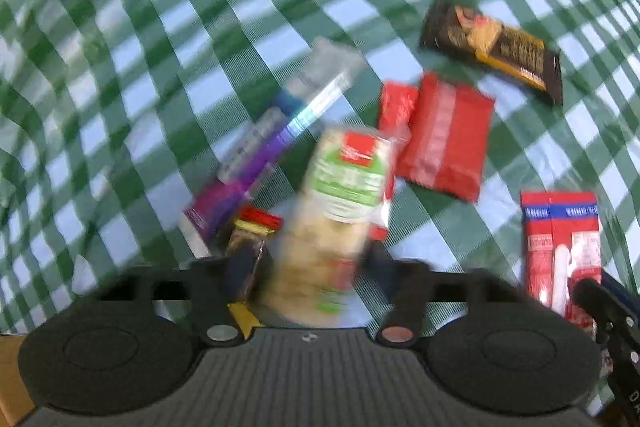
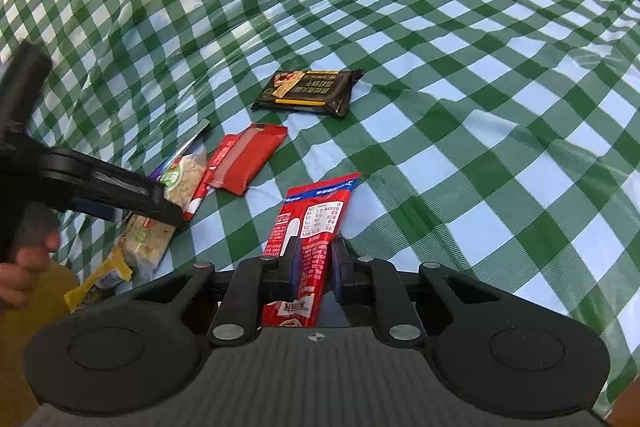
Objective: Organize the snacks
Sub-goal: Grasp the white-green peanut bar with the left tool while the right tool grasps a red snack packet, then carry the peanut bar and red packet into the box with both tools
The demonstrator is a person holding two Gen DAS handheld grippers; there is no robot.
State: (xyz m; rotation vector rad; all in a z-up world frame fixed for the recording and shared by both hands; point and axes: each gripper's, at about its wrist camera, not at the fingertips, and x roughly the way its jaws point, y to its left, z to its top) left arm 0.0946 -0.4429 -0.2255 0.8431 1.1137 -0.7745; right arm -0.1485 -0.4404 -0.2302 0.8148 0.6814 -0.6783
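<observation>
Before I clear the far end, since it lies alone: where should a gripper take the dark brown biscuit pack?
Probably across the middle of the dark brown biscuit pack, coming down from above. It lies flat on the checked tablecloth with its long edges free; nothing touches it.

Snacks spread on cloth-covered worktop point(image 2: 460, 99). In right wrist view: flat bar pack point(image 2: 308, 93) farthest back, centre. Nearer and left of it, two overlapping flat packs point(image 2: 244, 157), smaller one partly under the larger. Cracker pack point(image 2: 186, 179) just left of those, between left tongs point(image 2: 166, 205), lying over a long flat pouch point(image 2: 188, 143) behind it. Second cracker pack point(image 2: 146, 241) nearer, below left tongs; small wrapper point(image 2: 102, 277) nearest, at the cloth edge, left. Long sachet point(image 2: 310, 239) centre front, between right tongs point(image 2: 314, 273), far end resting on the cloth, well apart from the bar pack. Hand point(image 2: 24, 267) at far left edge.
</observation>
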